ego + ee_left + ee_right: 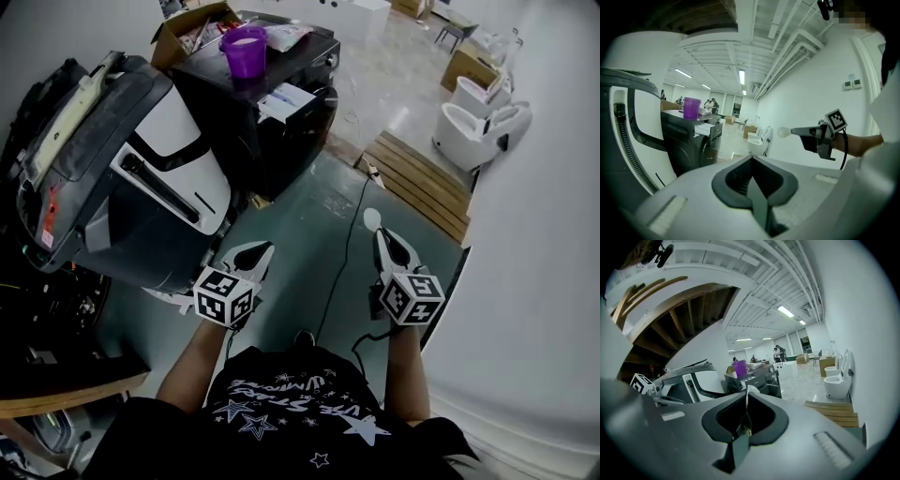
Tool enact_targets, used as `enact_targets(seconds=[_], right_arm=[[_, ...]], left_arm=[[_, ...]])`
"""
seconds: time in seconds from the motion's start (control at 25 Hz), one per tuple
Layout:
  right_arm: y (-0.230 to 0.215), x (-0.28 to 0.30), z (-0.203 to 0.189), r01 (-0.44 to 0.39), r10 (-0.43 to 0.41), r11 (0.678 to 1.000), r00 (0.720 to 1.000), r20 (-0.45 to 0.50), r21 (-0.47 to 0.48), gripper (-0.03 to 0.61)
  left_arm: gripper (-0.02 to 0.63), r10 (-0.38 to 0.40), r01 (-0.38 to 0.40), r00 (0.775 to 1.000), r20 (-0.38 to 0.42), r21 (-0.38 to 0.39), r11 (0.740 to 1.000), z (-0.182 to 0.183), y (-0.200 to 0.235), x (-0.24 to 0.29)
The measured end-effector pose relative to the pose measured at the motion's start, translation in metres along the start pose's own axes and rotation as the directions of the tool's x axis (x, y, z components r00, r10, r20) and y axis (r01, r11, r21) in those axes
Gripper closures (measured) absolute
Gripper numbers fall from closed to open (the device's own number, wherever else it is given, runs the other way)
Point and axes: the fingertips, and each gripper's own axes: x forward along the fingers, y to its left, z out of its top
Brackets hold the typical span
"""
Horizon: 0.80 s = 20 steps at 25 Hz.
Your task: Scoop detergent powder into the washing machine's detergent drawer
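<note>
The left gripper (255, 251) has its jaws pressed together with nothing between them. The right gripper (386, 239), beside it but well apart, is clamped on the handle of a white scoop (372, 218), with the bowl pointing forward. Farther off stands the dark washing machine (272, 141). Its detergent drawer (286, 101) is pulled out and a purple cup (245, 52) stands on top.

The head view is aimed steeply down; views along the left gripper (263, 247) and right gripper (382, 236) are aimed level; the distant purple cup (245, 49) is shared by all three.
</note>
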Motion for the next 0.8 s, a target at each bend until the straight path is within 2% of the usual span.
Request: enact_targets(seconds=[0.28,0.52,0.8], right_arm=[[-0.021,0.058,0.018,-0.074,0.074,0.997,0.997,-0.021,-0.008,0.541],[-0.025,0.107,0.031,-0.113,0.113,0.993,0.993,-0.019,0.021,0.541],[-0.052,0.178,0.055,-0.083,0.083,0.997,0.996,-0.041,-0.005,0.541]], left_arm=[[0.614,0.064,-0.064,0.998,-0.004,-0.038,0.997,0.010,0.023,0.033],[0.614,0.112,-0.113,0.994,-0.018,-0.068,0.991,0.019,0.065,0.058],[0.614,0.086,-0.085,0.996,0.012,-0.076,0.993,0.056,0.123,0.125]])
